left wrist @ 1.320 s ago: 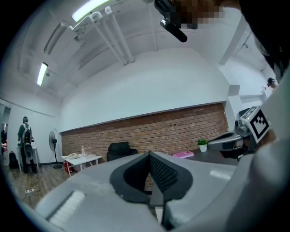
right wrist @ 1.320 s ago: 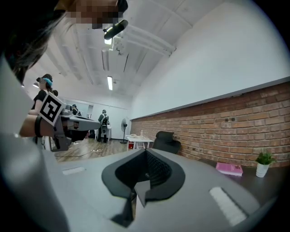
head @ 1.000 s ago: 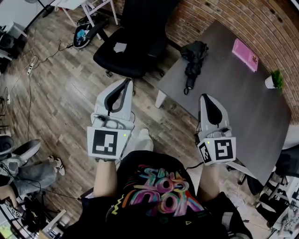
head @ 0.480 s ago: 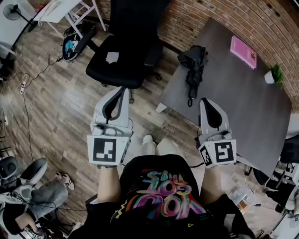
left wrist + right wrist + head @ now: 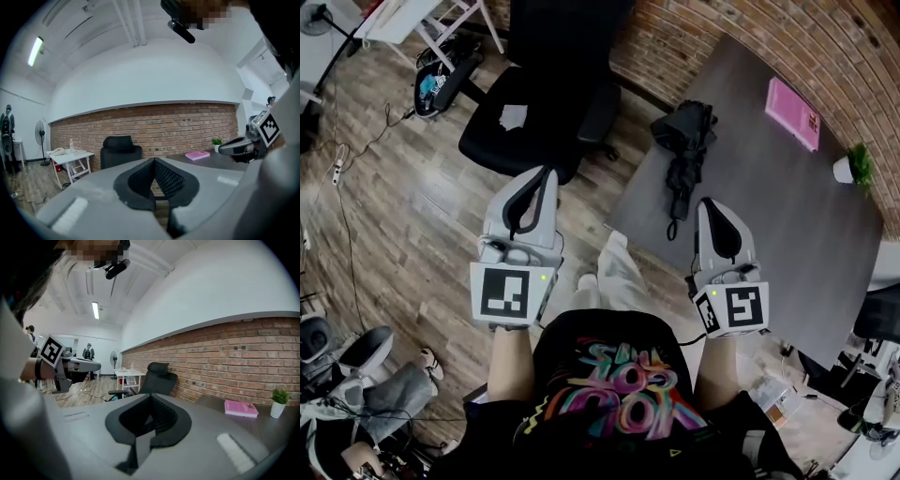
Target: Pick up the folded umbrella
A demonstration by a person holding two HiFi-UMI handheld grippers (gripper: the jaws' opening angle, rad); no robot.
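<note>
Trouble from here would most likely come from the jaws. The left gripper has its pads pressed together with nothing between them, and the right gripper is shut and empty as well. If either goes forward like that, it would probably shove the umbrella instead of taking it. The black folded umbrella lies on the dark table toward its left corner. Its bunched cloth is at the far end and its thin end points back at the person, close to the near edge. It lies just beyond the right gripper's tip and apart from it, while the left gripper hangs over the wooden floor, well to the left of the table. A push along the tabletop could slide the umbrella toward that corner and off onto the floor. The cloth looks loose and puffed, so a bite on the far end might catch only fabric and let the rest sag or slip out; the narrower middle seems the safer place. Neither gripper view shows the umbrella, so aiming must rely on the head view, and a misjudged reach could knock the tips on the table. The black office chair stands to the far left, close to the table edge, and could crowd the left gripper. The only container is a small white pot at the table's right edge, with a green plant in it, beyond a pink book and well clear of the umbrella.
</note>
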